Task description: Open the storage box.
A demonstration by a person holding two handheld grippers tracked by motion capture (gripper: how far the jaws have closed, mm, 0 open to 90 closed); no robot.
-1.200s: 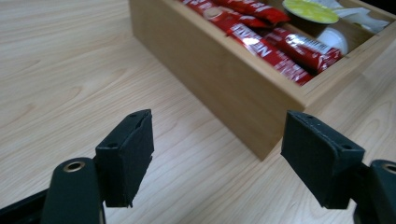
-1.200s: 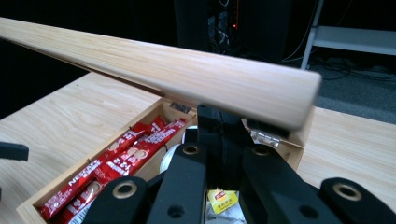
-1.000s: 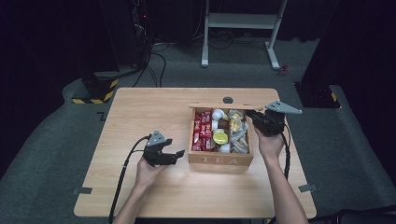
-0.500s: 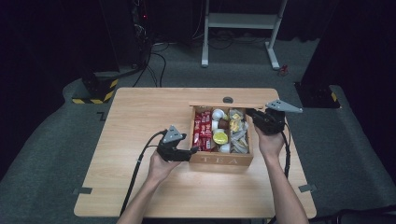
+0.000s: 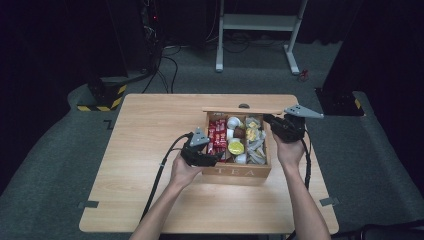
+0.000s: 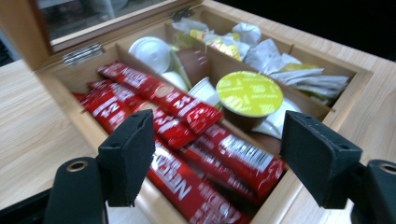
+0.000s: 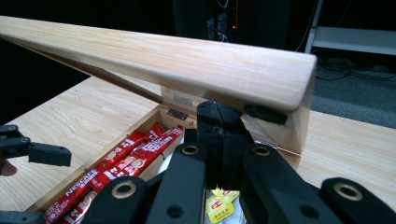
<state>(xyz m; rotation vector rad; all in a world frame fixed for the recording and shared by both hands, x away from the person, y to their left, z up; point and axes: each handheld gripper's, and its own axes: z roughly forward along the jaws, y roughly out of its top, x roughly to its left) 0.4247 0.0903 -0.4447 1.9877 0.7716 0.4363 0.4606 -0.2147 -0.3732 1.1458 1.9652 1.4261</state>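
Note:
A wooden tea box stands open on the table. Its left compartment holds red sachets, and beside them sits a yellow-lidded capsule. My left gripper hovers open over the box's near left corner. Its jaws have just been closing a little, with the sachets below them and nothing pinched. My right gripper is shut on the right end of the raised lid, holding it up.
White capsules and paper tea bags fill the other compartments. A small dark knob shows behind the lid. Bare tabletop lies left of the box. Cables trail from both grippers toward the near edge.
My left gripper has moved right and slightly up, from the open table to the box's near left corner. The right gripper and the lid have stayed put.

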